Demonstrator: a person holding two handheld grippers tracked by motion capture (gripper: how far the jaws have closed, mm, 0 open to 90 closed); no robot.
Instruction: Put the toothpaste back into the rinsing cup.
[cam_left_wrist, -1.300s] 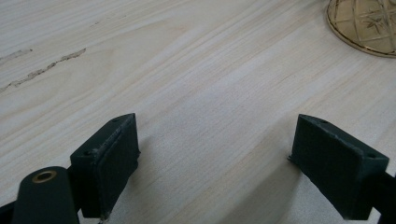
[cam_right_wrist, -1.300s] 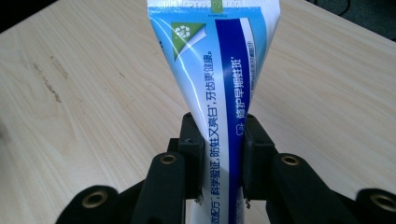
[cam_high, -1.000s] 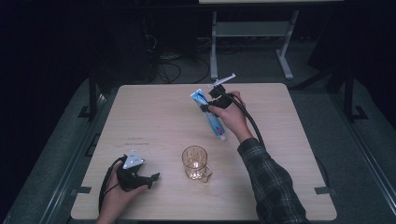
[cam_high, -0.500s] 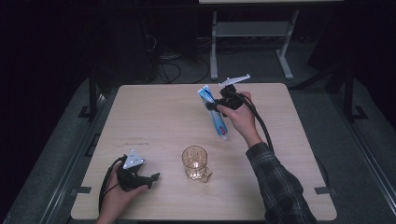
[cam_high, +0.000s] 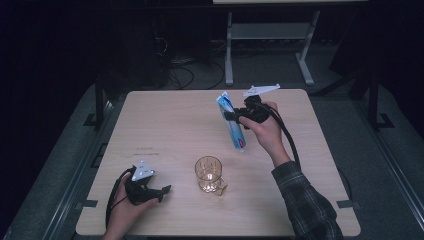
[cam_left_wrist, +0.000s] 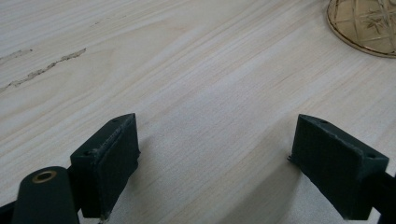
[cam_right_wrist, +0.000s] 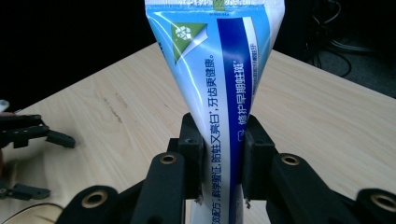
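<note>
A blue and white toothpaste tube (cam_high: 232, 127) hangs above the wooden table (cam_high: 165, 125), its crimped end up and its cap end low toward the person. My right gripper (cam_high: 231, 116) is shut on the tube's middle; in the right gripper view both pads press the tube (cam_right_wrist: 223, 93) from either side. An amber glass cup (cam_high: 209, 173) stands near the table's front centre, and its rim (cam_left_wrist: 364, 23) shows at the top right of the left gripper view. My left gripper (cam_high: 167, 191) rests low at the front left, its jaws wide open with bare wood between them.
A metal stand (cam_high: 270, 45) and cables lie on the dark floor beyond the table's far edge. The table's edges drop to a dark grey floor on all sides. The left hand's gripper (cam_right_wrist: 28, 133) shows at the left of the right gripper view.
The right hand has lifted the toothpaste tube and carried it a little right and up. The left hand and the glass cup have stayed where they were.
</note>
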